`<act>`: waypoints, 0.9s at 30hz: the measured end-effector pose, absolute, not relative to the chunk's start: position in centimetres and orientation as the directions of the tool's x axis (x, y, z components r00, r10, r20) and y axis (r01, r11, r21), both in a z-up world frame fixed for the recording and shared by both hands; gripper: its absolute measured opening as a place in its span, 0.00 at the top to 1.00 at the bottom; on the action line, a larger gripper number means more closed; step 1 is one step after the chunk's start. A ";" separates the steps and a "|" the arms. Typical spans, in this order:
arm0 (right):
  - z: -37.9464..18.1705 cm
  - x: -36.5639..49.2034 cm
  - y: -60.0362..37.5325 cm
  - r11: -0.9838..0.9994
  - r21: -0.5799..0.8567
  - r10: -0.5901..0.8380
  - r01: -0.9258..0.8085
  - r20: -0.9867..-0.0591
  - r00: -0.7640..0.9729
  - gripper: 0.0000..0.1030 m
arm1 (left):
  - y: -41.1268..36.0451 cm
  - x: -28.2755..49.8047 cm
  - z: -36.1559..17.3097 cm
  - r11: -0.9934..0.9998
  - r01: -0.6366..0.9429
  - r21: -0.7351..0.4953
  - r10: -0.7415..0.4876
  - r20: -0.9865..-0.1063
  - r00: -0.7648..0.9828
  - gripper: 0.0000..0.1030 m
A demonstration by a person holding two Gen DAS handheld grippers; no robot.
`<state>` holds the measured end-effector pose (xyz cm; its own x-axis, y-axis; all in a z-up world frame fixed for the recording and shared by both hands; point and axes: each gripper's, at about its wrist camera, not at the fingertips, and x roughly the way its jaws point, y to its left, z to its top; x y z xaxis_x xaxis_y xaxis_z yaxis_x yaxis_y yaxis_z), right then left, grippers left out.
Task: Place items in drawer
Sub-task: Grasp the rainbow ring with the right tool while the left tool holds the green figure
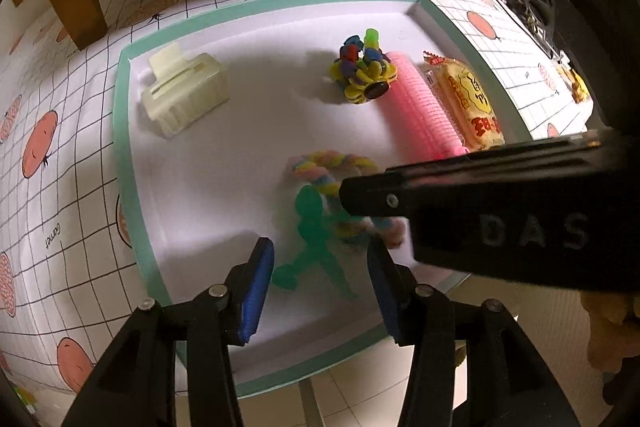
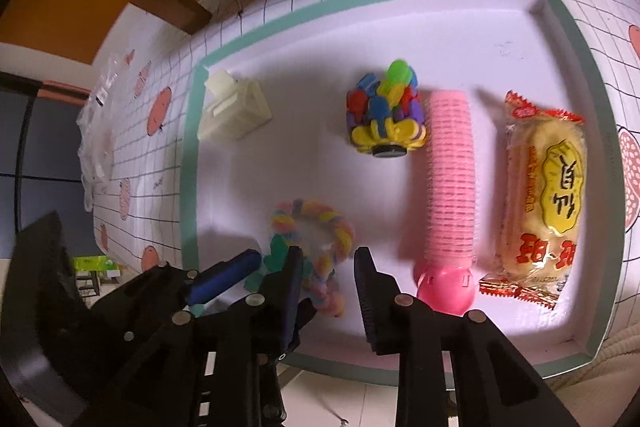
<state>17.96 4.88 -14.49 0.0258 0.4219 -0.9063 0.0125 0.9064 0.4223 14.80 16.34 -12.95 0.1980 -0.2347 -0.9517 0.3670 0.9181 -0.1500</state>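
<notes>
My left gripper (image 1: 320, 283) hangs with jaws wide and nothing in them, over a green figure (image 1: 310, 247) on the drawer (image 1: 124, 131) floor. My right gripper (image 2: 326, 291) is spread too, above a pastel ring (image 2: 320, 227). Farther in lie a cream clip (image 1: 182, 95), a coloured cluster (image 2: 386, 115), a pink roller (image 2: 450, 187) and a snack packet (image 2: 544, 195).

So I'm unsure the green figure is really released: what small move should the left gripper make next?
Probably back the left gripper straight out. Its jaws stand open around the green figure, which lies flat in the drawer by the rainbow ring, apparently released.
</notes>
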 end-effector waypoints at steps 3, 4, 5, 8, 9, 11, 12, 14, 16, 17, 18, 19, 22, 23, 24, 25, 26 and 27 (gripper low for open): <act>-14.7 18.1 5.1 0.912 0.410 0.410 0.021 -0.912 0.036 0.72 | 16.1 14.8 -13.0 0.919 0.371 -0.135 -0.221 -0.954 0.201 0.52; -14.8 18.1 4.9 0.911 0.411 0.410 0.026 -0.911 0.038 0.75 | 16.0 14.8 -13.1 0.920 0.369 -0.133 -0.218 -0.955 0.201 0.52; -14.9 18.1 5.1 0.910 0.413 0.411 0.030 -0.911 0.040 0.75 | 15.9 14.9 -13.1 0.921 0.367 -0.131 -0.216 -0.955 0.201 0.52; -14.4 18.0 5.0 0.927 0.374 0.373 0.011 -0.926 0.057 0.89 | 15.7 14.8 -13.2 0.924 0.367 -0.109 -0.197 -0.957 0.212 0.58; -14.1 18.0 4.9 0.937 0.349 0.348 0.001 -0.935 0.069 0.91 | 15.8 14.9 -13.2 0.926 0.365 -0.099 -0.188 -0.958 0.217 0.62; -13.6 18.2 4.4 0.943 0.332 0.331 0.002 -0.939 0.089 0.92 | 16.1 15.0 -13.1 0.929 0.354 -0.106 -0.193 -0.957 0.218 0.63; -13.6 18.2 4.1 0.939 0.344 0.342 0.011 -0.935 0.090 0.92 | 16.2 15.1 -13.1 0.931 0.347 -0.114 -0.198 -0.956 0.217 0.64; -13.7 18.2 3.6 0.929 0.369 0.366 0.031 -0.927 0.082 0.92 | 16.3 15.2 -13.1 0.928 0.355 -0.110 -0.196 -0.956 0.217 0.65; -13.9 18.1 3.5 0.927 0.374 0.371 0.038 -0.926 0.070 0.92 | 16.2 15.1 -13.0 0.923 0.369 -0.107 -0.199 -0.955 0.219 0.67; -14.0 18.1 3.5 0.926 0.375 0.372 0.036 -0.926 0.068 0.92 | 15.9 15.2 -13.1 0.922 0.371 -0.111 -0.203 -0.954 0.219 0.67; -14.1 18.0 3.5 0.926 0.375 0.372 0.037 -0.926 0.068 0.92 | 15.7 15.3 -13.1 0.921 0.374 -0.111 -0.204 -0.954 0.219 0.67; -14.1 18.1 3.4 0.924 0.380 0.377 0.040 -0.924 0.065 0.92 | 15.7 15.4 -13.1 0.920 0.375 -0.115 -0.208 -0.953 0.219 0.68; -14.3 18.1 3.4 0.919 0.391 0.388 0.049 -0.920 0.062 0.92 | 15.3 15.4 -13.1 0.919 0.373 -0.128 -0.219 -0.952 0.214 0.68; -14.4 18.1 3.6 0.917 0.396 0.392 0.055 -0.918 0.060 0.92 | 15.3 15.4 -13.1 0.919 0.372 -0.129 -0.221 -0.951 0.215 0.68; -14.5 18.1 3.5 0.915 0.399 0.396 0.060 -0.916 0.057 0.92 | 15.3 15.4 -13.1 0.920 0.369 -0.134 -0.226 -0.950 0.216 0.68; -14.6 18.0 3.3 0.913 0.404 0.400 0.067 -0.915 0.056 0.92 | 15.3 15.4 -13.0 0.920 0.366 -0.139 -0.229 -0.949 0.216 0.68; -14.6 18.0 3.2 0.910 0.407 0.404 0.073 -0.913 0.056 0.92 | 15.4 15.4 -13.0 0.921 0.363 -0.143 -0.232 -0.949 0.215 0.68; -14.5 17.9 3.0 0.909 0.410 0.406 0.079 -0.912 0.059 0.92 | 15.8 15.4 -13.2 0.921 0.361 -0.145 -0.233 -0.948 0.215 0.68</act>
<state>17.94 3.01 -14.53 0.0588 0.4065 -0.9118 0.0789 0.9086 0.4102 15.44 15.82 -13.19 0.2146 -0.2335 -0.9484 0.3607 0.9213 -0.1452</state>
